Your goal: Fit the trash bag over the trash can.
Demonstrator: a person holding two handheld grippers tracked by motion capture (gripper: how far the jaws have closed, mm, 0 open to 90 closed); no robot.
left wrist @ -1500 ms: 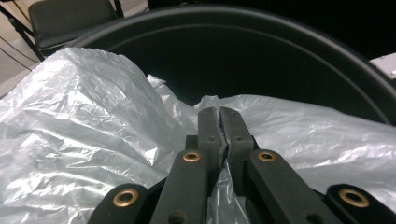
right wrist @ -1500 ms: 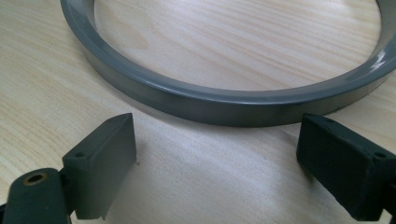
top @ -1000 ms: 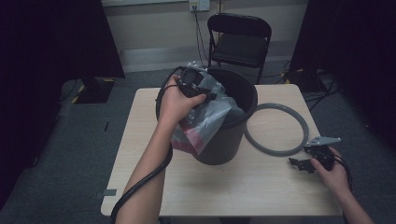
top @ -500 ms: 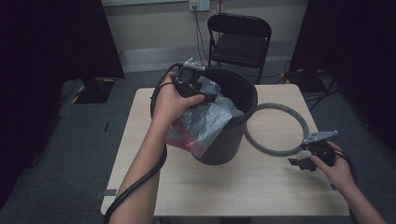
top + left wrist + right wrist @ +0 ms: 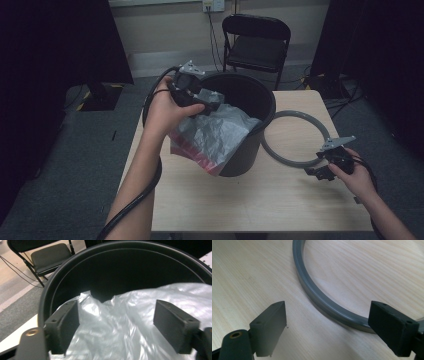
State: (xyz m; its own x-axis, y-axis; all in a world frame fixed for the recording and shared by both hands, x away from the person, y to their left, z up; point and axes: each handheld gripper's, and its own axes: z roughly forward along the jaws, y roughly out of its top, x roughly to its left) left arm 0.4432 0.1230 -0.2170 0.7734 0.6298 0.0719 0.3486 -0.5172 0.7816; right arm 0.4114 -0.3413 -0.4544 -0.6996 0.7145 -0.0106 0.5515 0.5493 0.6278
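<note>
The thin, soft, slippery bag (image 5: 215, 137) is draped over the bin (image 5: 250, 100) rim; it is best pinched at its gathered edge. The left tool (image 5: 116, 320), just opened, stands apart over it, unclamped. The right tool (image 5: 328, 327) is held apart above the ring (image 5: 322, 300) on the tabletop (image 5: 240, 200).

Between my left gripper's (image 5: 116, 325) matt black jaws lies a thin, crinkled, glossy plastic bag (image 5: 130, 322). Beyond it is a smooth, dark plastic bin (image 5: 125, 267). Ahead of my right gripper (image 5: 327, 327), a smooth grey plastic ring (image 5: 322, 300) rests on the pale matt wood-grain table (image 5: 249, 272).
</note>
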